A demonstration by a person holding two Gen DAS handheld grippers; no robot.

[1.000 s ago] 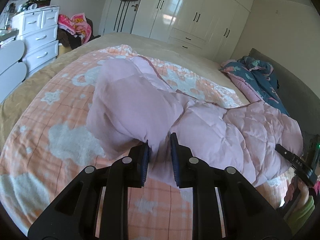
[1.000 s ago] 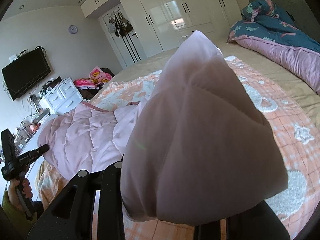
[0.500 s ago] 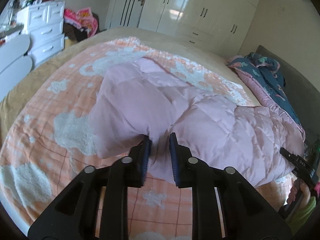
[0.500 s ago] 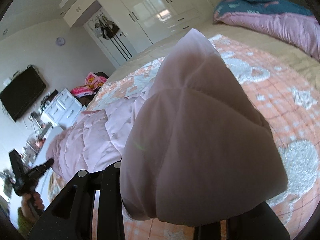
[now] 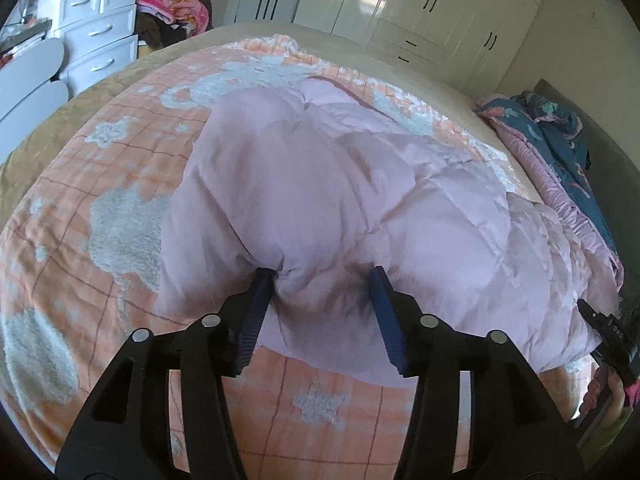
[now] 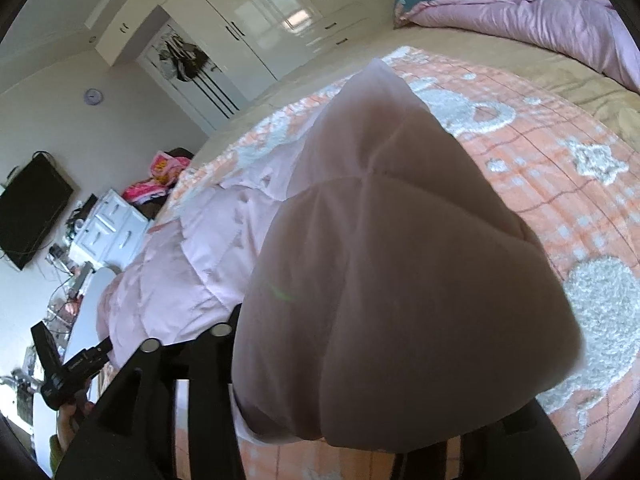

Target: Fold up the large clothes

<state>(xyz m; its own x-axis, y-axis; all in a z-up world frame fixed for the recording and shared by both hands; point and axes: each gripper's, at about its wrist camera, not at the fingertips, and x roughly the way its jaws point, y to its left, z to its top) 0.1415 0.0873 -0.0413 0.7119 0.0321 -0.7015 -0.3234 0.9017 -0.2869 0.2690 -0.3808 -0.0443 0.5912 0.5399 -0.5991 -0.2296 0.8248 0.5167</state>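
bed (image 5: 100, 360): left gripper (image 5: 320, 300) jaws just opening round pink quilt (image 5: 340, 200); right gripper's state hidden.

We hold our left gripper (image 5: 322, 304) angled downward, its jaws just opened and standing apart, blue pads (image 5: 384, 316) bared. Our right gripper (image 6: 360, 420) also tilts downward; its jaws have been opening too, though its fingertips seem hidden, so its grip stays unclear.
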